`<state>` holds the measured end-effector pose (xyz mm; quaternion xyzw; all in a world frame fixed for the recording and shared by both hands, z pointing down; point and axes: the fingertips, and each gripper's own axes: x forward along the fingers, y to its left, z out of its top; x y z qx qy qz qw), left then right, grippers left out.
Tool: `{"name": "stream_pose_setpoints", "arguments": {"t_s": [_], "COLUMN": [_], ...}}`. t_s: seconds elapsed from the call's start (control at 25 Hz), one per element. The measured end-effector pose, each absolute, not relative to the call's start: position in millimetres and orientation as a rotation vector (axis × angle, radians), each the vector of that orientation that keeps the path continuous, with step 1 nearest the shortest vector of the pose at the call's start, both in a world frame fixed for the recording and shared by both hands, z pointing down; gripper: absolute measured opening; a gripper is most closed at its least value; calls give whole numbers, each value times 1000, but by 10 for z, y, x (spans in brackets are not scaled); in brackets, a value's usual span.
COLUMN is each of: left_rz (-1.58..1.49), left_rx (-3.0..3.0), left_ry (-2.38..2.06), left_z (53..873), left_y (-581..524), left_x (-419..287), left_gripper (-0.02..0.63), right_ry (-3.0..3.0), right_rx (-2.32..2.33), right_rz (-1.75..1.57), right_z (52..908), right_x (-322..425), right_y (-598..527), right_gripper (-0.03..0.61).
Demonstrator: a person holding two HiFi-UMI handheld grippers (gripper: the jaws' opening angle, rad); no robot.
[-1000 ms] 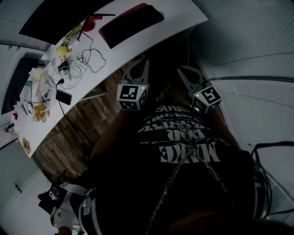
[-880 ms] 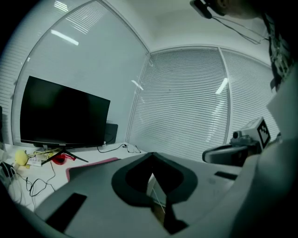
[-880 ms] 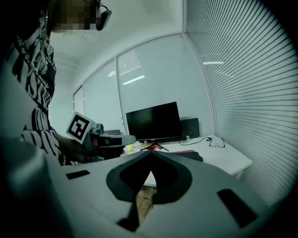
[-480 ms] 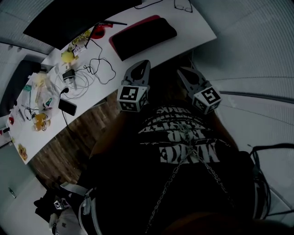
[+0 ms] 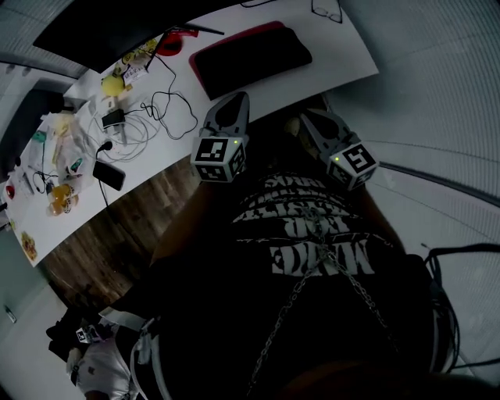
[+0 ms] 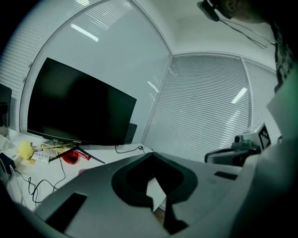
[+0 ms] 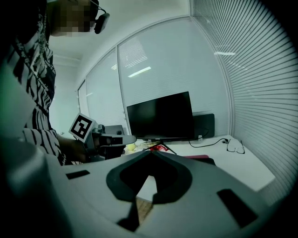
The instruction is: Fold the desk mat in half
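The desk mat [image 5: 251,56], dark with a red edge, lies flat on the white desk [image 5: 344,55] ahead of me. Both grippers are held close to my chest, short of the desk's near edge, and touch nothing. My left gripper [image 5: 239,97] points at the mat's near side, its jaws shut and empty [image 6: 151,154]. My right gripper [image 5: 301,119] hangs beside it, also shut and empty [image 7: 150,152]. In the right gripper view a strip of the mat [image 7: 201,160] shows past the jaws.
A black monitor [image 5: 101,31] stands at the desk's back. Tangled cables [image 5: 156,105], a phone [image 5: 109,173], a yellow object [image 5: 113,82] and clutter cover the left half. Glasses [image 5: 326,9] lie beyond the mat. Wooden floor [image 5: 117,226] shows below the desk edge.
The desk and mat have slid lower and nearer in the head view. Both grippers have come a little closer to the desk edge, still shut.
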<state>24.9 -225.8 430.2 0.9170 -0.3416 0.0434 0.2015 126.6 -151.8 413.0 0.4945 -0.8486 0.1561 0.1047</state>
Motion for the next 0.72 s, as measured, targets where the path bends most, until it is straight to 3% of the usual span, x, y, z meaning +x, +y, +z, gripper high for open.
{"name": "stream_pose_setpoints", "arguments": {"t_s": [0.72], "left_rz": [203], "left_rx": [2390], "left_ry": [-1273], "left_z": [4478], "left_y": [-3161], "left_x": [744], "left_gripper": [8], "right_ry": [-2688], "right_rx": [1109], "right_rz": [538], "right_z": [4304], "right_x": [1948], "right_y": [-2953], "right_gripper": [0]}}
